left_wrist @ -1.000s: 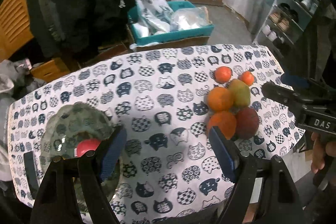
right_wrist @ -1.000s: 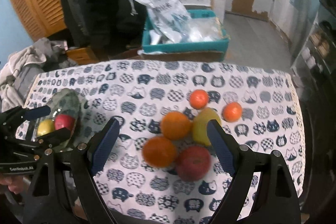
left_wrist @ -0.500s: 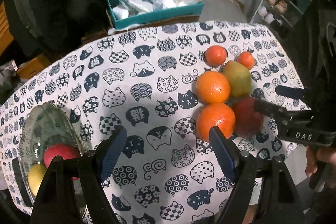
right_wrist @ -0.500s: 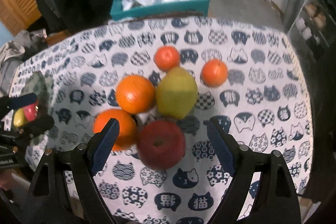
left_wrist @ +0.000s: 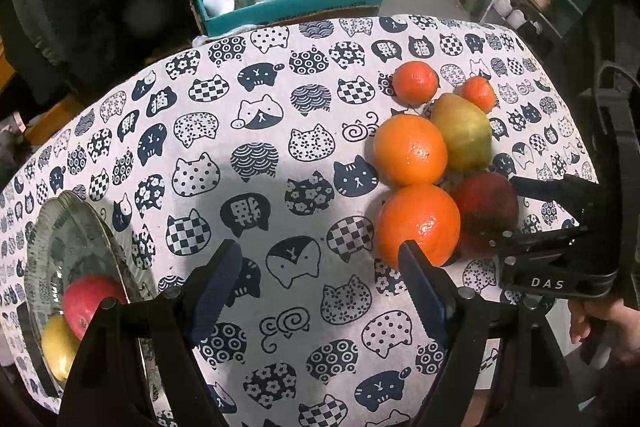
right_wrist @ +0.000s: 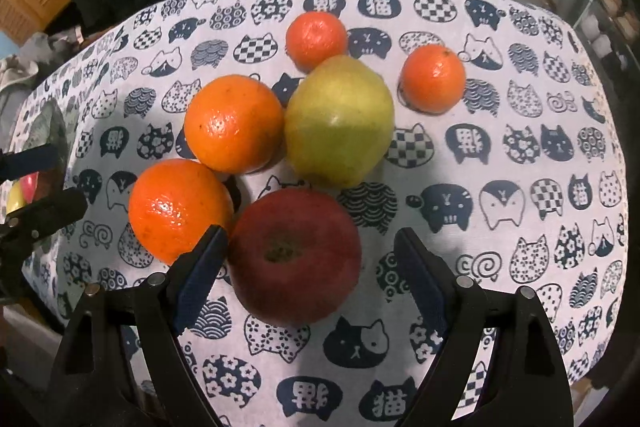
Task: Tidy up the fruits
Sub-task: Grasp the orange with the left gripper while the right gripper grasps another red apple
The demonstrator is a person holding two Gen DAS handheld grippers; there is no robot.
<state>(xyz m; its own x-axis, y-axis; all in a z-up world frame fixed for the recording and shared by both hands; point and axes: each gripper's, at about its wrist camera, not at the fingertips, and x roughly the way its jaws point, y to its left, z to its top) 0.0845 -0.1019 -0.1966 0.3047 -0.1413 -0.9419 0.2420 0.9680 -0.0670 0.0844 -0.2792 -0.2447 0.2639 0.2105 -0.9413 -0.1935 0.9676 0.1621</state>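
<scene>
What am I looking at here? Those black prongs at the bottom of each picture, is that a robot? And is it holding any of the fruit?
No robot: a person holds a two-fingered grabber in each hand, each with a camera looking along its fingers. One picture is from the left gripper, the other from the right gripper. Both are open and hold nothing. On the cat-print tablecloth lies a cluster of fruit: a red apple, a green pear, two oranges and two small tangerines. The right one straddles the apple without gripping it. At the left, a glass plate already holds a red and a yellow fruit.
</scene>
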